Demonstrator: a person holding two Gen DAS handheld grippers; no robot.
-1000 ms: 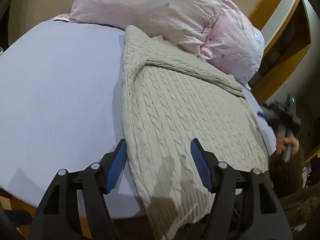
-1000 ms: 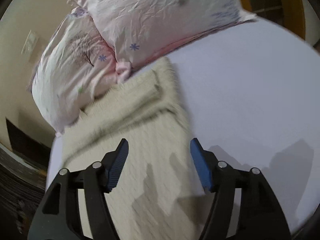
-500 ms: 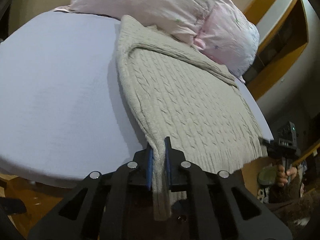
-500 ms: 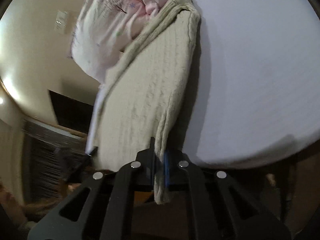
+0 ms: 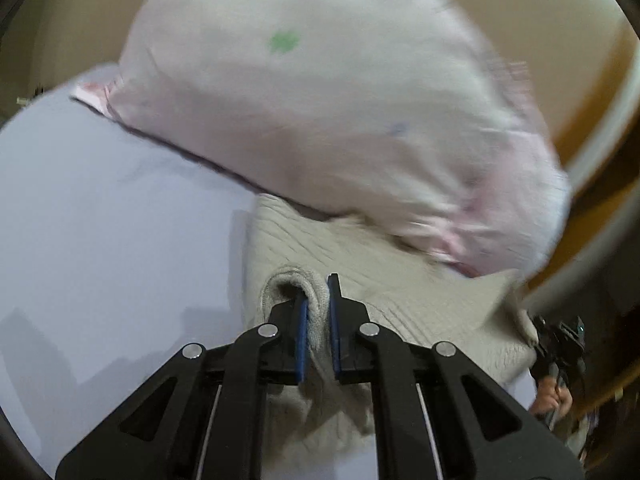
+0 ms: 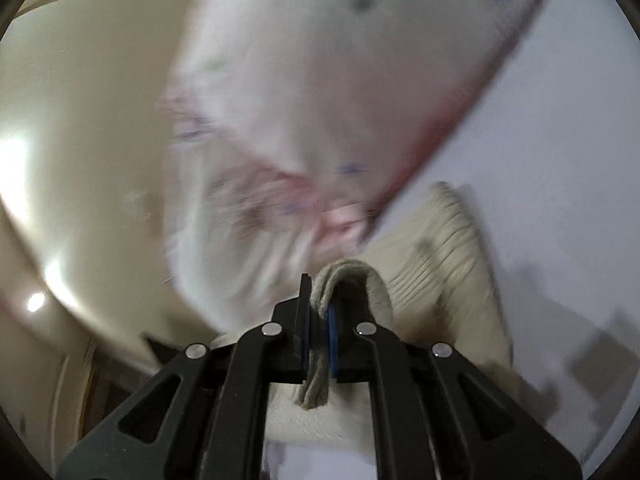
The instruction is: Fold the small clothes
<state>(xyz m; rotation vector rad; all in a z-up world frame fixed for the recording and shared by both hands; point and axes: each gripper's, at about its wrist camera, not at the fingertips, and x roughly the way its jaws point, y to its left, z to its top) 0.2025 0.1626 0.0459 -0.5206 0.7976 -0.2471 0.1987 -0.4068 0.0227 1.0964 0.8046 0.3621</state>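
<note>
A cream cable-knit sweater (image 5: 400,292) lies on a pale lilac bed sheet (image 5: 100,220), its far end against the pillows. My left gripper (image 5: 317,320) is shut on a fold of the sweater's hem and holds it over the sweater's far part. My right gripper (image 6: 318,320) is shut on another fold of the same sweater (image 6: 440,280), also close to the pillows. Both views are blurred by motion. The right gripper also shows at the right edge of the left wrist view (image 5: 560,344).
Pink-white patterned pillows (image 5: 320,100) fill the far side, and they also show in the right wrist view (image 6: 320,100). The bed sheet (image 6: 560,160) spreads right. A beige wall (image 6: 80,120) is on the left. A wooden frame (image 5: 600,160) is at right.
Both grippers shut on the sweater's near hem, then carried it forward toward the pillows, folding the sweater over itself. The pillows now loom much closer in both views.
</note>
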